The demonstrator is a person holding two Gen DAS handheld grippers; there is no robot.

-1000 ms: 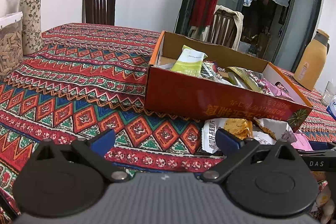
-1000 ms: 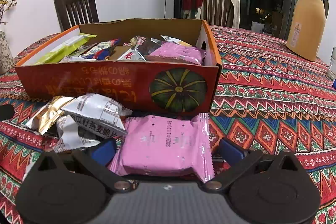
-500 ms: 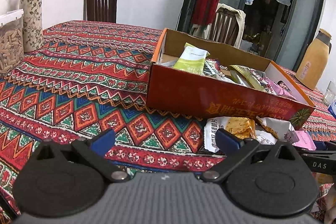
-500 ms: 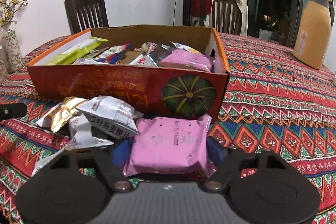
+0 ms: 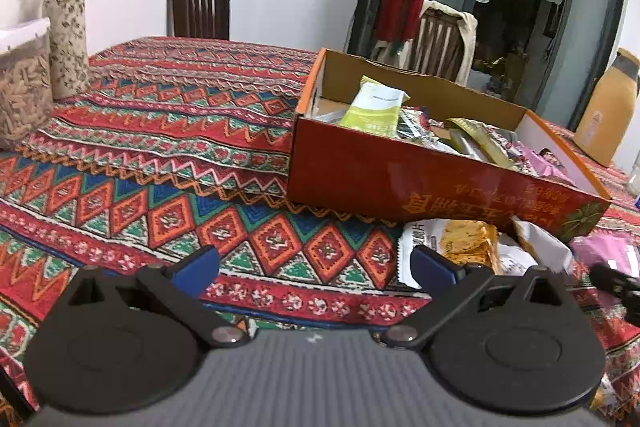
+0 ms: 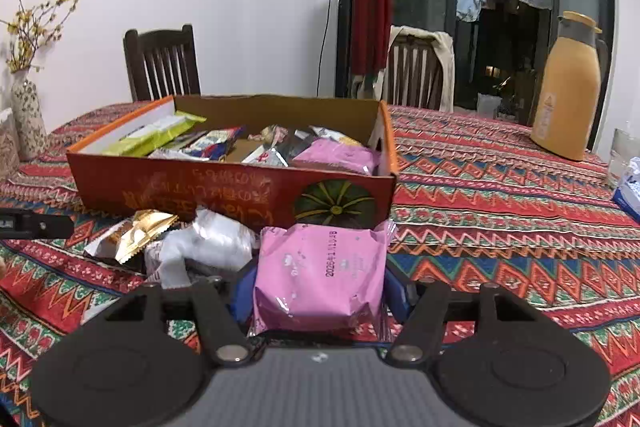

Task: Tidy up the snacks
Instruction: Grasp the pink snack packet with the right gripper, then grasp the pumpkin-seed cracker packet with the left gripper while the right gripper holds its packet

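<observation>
Tongs on our left [image 5: 315,261] hang with their blue pads wide apart and nothing between them, above the patterned cloth of the surface [image 5: 168,147]. Far to the left of them we see a speckled vase [image 5: 66,31] with yellow sprigs and a clear tub of seeds [image 5: 20,95] just beside it. Right of the bare stretch of cloth stands the orange cardboard box [image 5: 420,183], open at the top, with a green-and-white packet [image 5: 374,107] propped against its near wall and more wrappers piled toward its right end. Against the box's front wall lies a small heap of loose snacks: a white packet with an orange picture [image 5: 452,243] and a crumpled silver wrapper [image 5: 540,243].

In the right wrist view we see the same heap, a gold wrapper [image 6: 140,233] and a silver-white packet [image 6: 208,247], left of our right tongs [image 6: 320,293]. Those tongs have just been closing and are clamped on the pink packet [image 6: 320,275], a pad pressed to each side of it, the packet in front of the pumpkin picture on the box's corner. Another pink packet [image 6: 340,157] lies inside the box at its right end. Farther right on the cloth stands a tan jug [image 6: 568,99], well apart from the box.
</observation>
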